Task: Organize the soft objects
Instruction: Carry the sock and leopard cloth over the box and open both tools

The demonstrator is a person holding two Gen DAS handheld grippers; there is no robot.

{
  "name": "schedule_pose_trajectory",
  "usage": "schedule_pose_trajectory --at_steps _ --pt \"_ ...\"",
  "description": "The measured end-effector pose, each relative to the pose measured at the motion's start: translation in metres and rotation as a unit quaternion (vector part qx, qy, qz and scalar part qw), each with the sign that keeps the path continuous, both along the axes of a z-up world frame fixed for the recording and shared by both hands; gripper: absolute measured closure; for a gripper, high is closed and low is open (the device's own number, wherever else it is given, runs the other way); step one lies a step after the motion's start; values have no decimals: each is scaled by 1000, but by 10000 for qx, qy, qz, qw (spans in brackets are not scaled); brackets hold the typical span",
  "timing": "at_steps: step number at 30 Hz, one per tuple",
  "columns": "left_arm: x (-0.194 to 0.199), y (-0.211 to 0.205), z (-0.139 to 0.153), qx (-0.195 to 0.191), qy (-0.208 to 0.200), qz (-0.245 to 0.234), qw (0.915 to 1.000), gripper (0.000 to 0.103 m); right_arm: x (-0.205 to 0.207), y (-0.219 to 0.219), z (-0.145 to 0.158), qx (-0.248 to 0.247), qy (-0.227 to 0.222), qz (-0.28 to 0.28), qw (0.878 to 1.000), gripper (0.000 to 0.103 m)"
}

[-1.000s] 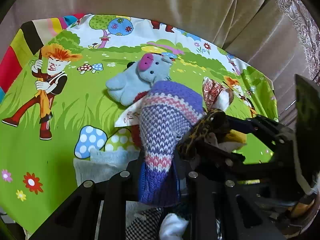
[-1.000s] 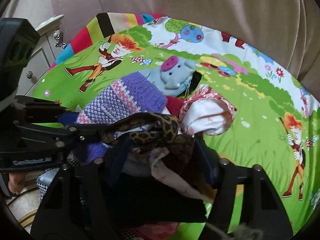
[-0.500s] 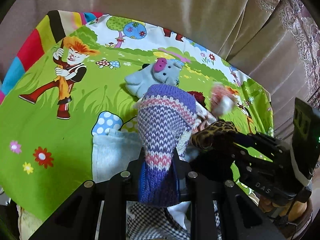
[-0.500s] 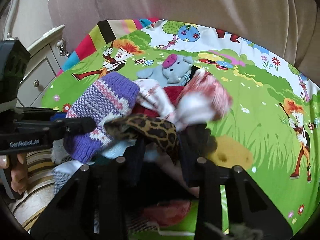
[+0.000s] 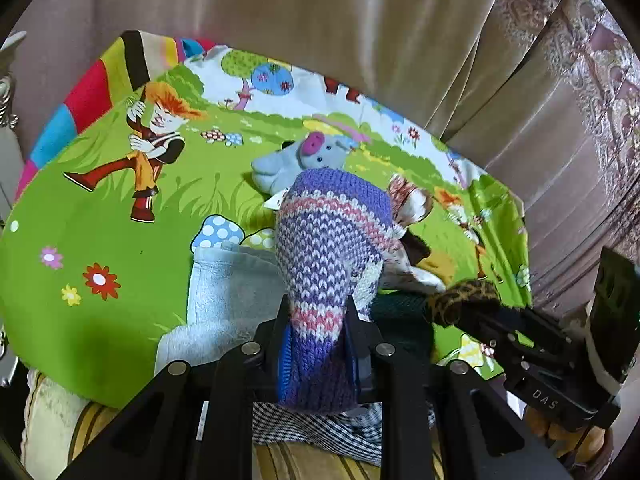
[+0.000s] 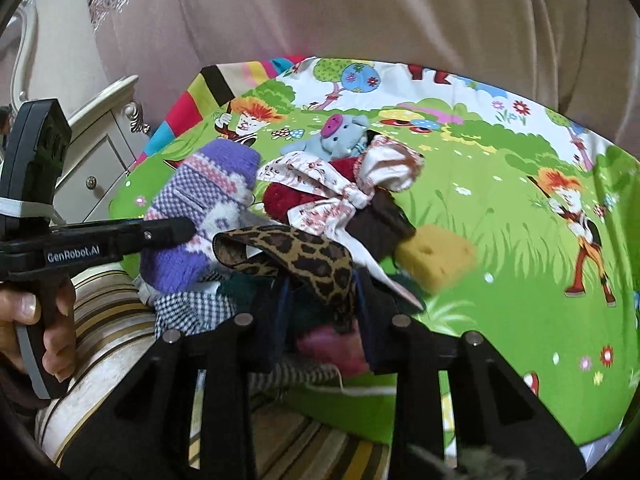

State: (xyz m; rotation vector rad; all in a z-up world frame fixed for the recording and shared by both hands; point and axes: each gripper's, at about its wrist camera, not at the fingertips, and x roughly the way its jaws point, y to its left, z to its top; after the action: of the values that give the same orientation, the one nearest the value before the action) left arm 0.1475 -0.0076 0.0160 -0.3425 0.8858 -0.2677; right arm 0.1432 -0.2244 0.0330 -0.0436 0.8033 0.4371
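My left gripper point(image 5: 317, 322) is shut on a purple, pink and white knitted sock point(image 5: 332, 240), held up over the cartoon-print sheet point(image 5: 120, 220); the sock also shows in the right wrist view point(image 6: 200, 216). My right gripper point(image 6: 320, 300) is shut on a leopard-print fabric band point(image 6: 304, 252), seen at the right of the left wrist view point(image 5: 464, 300). A grey plush elephant point(image 5: 296, 160) lies behind the sock. A floral white cloth bundle point(image 6: 360, 180) sits on a red fuzzy piece point(image 6: 296, 196).
A pale grey towel point(image 5: 224, 292) lies under the sock. A yellow sponge point(image 6: 432, 252) lies right of the pile. Checked cloth point(image 6: 192, 312) and a striped cushion point(image 6: 112, 340) are at the near edge. Beige curtains point(image 5: 360, 32) hang behind. A white cabinet point(image 6: 96, 148) stands at left.
Both grippers have pulled back and up from the pile, each keeping its item. The floral bundle has dropped free of the right gripper onto the pile.
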Motion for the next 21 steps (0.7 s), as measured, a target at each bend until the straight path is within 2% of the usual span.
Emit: schedule_pose_trajectory --at_steps 14,21 --pt "-39 -16 26 -152 -450 -15 9989 80 -56 -37 15 -49 -88 -650 9978 68" --pt "-57 -47 37 -174 -531 -359 9978 80 -81 -58 25 -42 -246 -921 9954 68"
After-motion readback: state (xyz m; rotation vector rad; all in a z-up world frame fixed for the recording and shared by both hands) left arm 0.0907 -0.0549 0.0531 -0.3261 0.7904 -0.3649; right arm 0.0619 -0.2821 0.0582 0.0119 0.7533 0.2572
